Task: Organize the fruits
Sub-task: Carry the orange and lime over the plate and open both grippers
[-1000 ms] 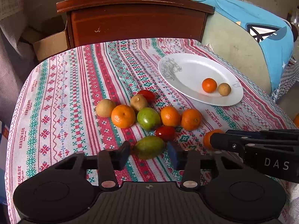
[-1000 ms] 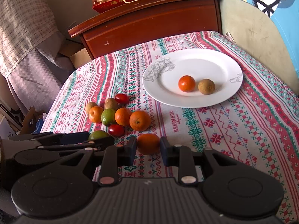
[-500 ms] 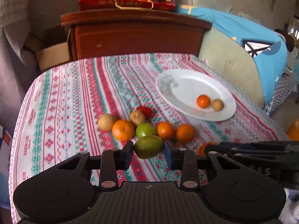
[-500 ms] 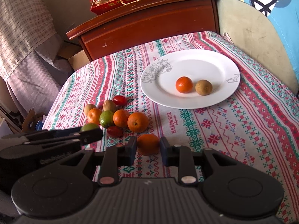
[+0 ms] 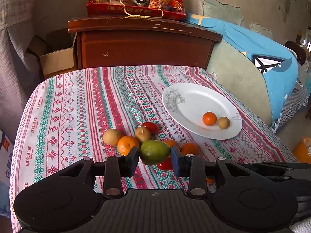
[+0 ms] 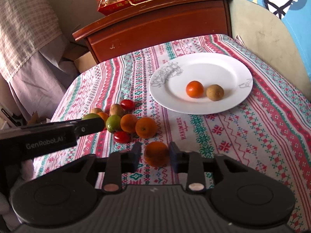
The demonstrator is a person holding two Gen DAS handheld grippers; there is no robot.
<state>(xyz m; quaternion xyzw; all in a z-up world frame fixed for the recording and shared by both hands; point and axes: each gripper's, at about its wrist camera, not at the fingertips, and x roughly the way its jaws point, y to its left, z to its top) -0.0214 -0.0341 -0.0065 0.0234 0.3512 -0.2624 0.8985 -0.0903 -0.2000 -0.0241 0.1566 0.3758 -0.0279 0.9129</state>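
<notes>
Right now my left tongs (image 5: 155, 156) are pinching 1 green fruit (image 5: 154, 151), with both pads pressed on its sides, near-left of the white plate (image 6: 229, 104). My right tongs (image 6: 155, 153) have just been opening. 1 orange (image 6: 156, 154) sits between their pads on the cloth, nearer me than the plate, with a thin gap showing on each side, so they stand slightly spread and grip nothing.

On the plate lie 2 fruits, touching or nearly so: 1 small orange (image 6: 194, 89) and 1 brown fruit (image 6: 215, 92) to its right.

Left of the plate, on the desk (image 6: 252, 136), a heap stays bunched together. I count 3 oranges (image 6: 146, 127), 2 brown fruits (image 6: 116, 109), 2 red tomatoes (image 6: 127, 104) and 1 round green fruit (image 6: 113, 123). 1 tomato lies on the heap's side nearest the plate, the other on its near edge.
</notes>
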